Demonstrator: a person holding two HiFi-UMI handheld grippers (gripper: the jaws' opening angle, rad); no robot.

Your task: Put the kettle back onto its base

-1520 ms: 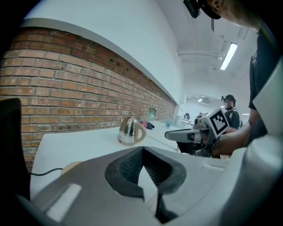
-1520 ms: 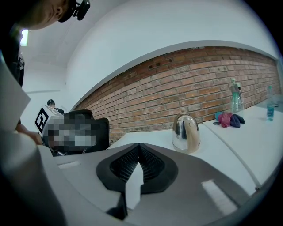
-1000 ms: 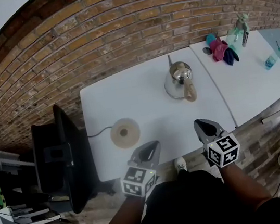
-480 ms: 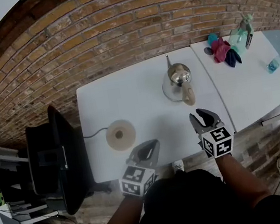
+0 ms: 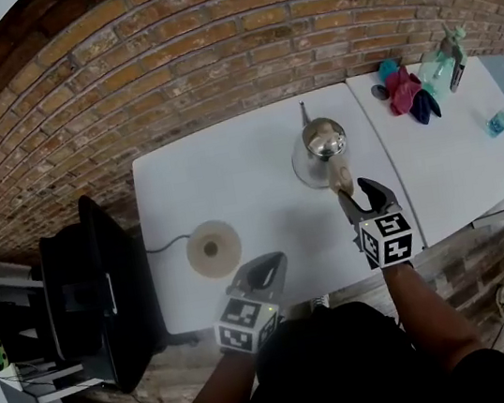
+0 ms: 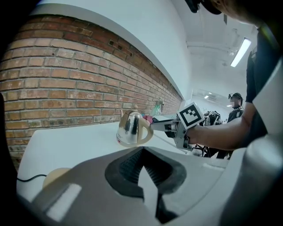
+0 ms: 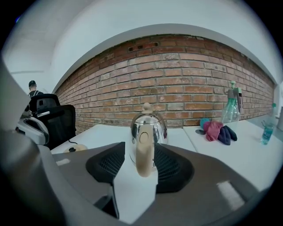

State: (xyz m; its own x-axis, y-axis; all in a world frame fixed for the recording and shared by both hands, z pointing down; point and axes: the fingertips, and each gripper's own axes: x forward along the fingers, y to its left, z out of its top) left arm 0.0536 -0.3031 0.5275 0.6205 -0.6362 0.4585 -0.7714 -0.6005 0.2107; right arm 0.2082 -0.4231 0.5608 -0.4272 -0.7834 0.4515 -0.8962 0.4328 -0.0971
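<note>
A brick wall (image 5: 209, 51) runs along the far edge of your tabletop (image 5: 230, 180), and a black office chair (image 5: 95, 287) stands off its left edge. On the adjoining tabletop (image 5: 473, 161) you have pink, teal and dark cloths (image 5: 405, 91) near the far edge, a green spray bottle (image 5: 448, 51) just beside them, and a small clear bottle (image 5: 502, 121) toward the right edge.

Bright, even light from a ceiling strip light (image 6: 242, 51), glints on the kettle (image 7: 152, 126), strong fisheye bending at edges
</note>
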